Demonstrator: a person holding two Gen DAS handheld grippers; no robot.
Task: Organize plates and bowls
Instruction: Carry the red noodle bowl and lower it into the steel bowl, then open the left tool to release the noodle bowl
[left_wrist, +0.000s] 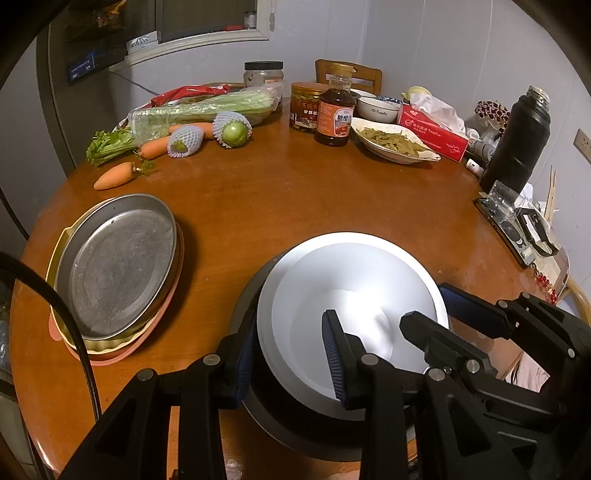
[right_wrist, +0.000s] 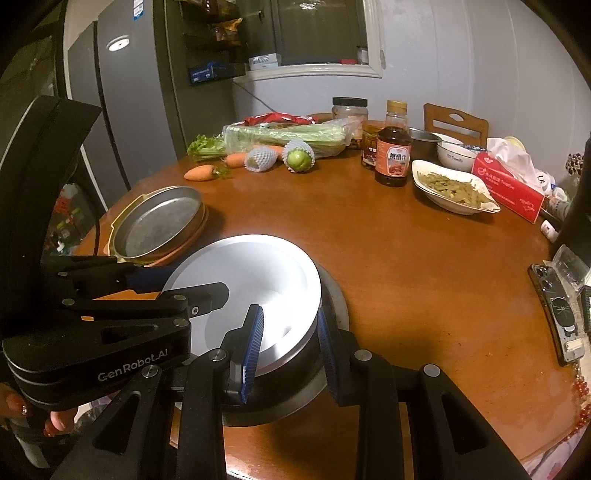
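While both hand-held grippers meet at the near edge of the round brown wooden table (left_wrist: 295, 192), each one pinches the rim of the same white round bowl (left_wrist: 354, 295). The left hand-held gripper (left_wrist: 291, 363) has its blue ribbed pads pressed on the bowl's left wall, one pad inside and one outside. The right hand-held gripper (right_wrist: 290, 347) clamps the right wall in the same way. The white bowl sits inside a dark grey metal bowl (right_wrist: 332, 295), whose rim shows around it; whether this lower bowl touches the table is hard to tell from these views.

To the left, well apart from the bowls, a grey round metal plate (left_wrist: 122, 266) lies on top of a stack, over a pale yellow dish (left_wrist: 59, 243) and a pink flat plate (left_wrist: 159, 325).

At the far side of the table there are orange carrots (left_wrist: 114, 176), a dark brown sauce bottle (left_wrist: 334, 110) and a white oval dish with green vegetable strips (left_wrist: 391, 142).
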